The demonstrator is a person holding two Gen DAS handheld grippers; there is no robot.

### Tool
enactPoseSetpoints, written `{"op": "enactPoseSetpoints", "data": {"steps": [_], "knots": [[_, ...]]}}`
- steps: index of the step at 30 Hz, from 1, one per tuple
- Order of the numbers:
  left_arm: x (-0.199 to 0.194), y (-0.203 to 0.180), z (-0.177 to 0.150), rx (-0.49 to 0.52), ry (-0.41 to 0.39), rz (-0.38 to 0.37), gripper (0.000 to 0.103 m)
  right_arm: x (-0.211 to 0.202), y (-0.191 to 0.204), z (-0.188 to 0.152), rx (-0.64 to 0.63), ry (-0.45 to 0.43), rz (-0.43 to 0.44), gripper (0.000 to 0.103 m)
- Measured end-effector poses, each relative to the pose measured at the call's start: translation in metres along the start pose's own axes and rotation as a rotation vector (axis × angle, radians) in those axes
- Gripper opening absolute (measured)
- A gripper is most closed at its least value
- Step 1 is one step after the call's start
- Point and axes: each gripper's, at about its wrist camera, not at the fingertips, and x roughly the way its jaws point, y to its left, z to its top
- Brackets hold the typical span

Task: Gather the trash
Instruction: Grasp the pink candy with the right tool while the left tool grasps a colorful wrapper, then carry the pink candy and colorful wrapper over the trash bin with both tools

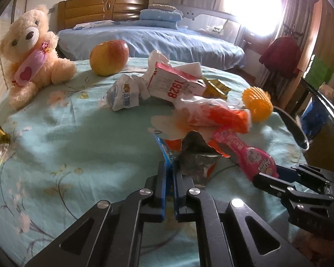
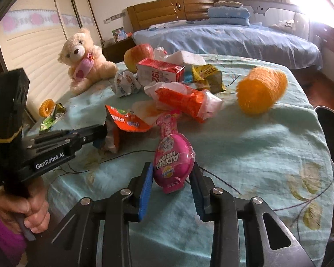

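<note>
Trash lies on a table with a pale green flowered cloth (image 1: 66,146). My left gripper (image 1: 168,166) is shut on the edge of a torn orange snack wrapper (image 1: 196,158) with a silver inside; in the right wrist view the left gripper (image 2: 100,135) pinches that same wrapper (image 2: 124,122). A pink plastic bottle (image 2: 171,149) lies with its fat end between the blue pads of my right gripper (image 2: 172,169), which press on both its sides. The left wrist view shows my right gripper (image 1: 262,178) on the bottle (image 1: 251,158).
Farther back lie a red-and-white carton (image 1: 176,82), a crumpled white wrapper (image 1: 124,93), an orange-and-clear bag (image 1: 216,113), a yellow wrapper (image 1: 218,86) and an orange ribbed cup (image 1: 257,102). An apple (image 1: 109,57) and teddy bear (image 1: 31,53) sit behind. A dark round bin (image 2: 329,133) stands right.
</note>
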Motion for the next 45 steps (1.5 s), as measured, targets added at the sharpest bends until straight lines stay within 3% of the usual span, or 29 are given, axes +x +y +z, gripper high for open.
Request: {"op": "enactPoseSetpoints", "data": {"steps": [17,35,45], "knots": [[-0.03,-0.051,-0.007,0.027,-0.034,-0.097,0.0,-0.042,-0.04,-0.015,0.08,-0.064,-0.028,0.033],[-0.006,-0.114,0.004,0.1,-0.009,-0.17,0.0,-0.077,-0.098,-0.027,0.186,-0.125,-0.096,0.032],[0.006,-0.127,0.011,0.108,-0.002,-0.179,0.0,-0.082,-0.118,-0.032,0.223,-0.132,-0.109,0.032]]}}
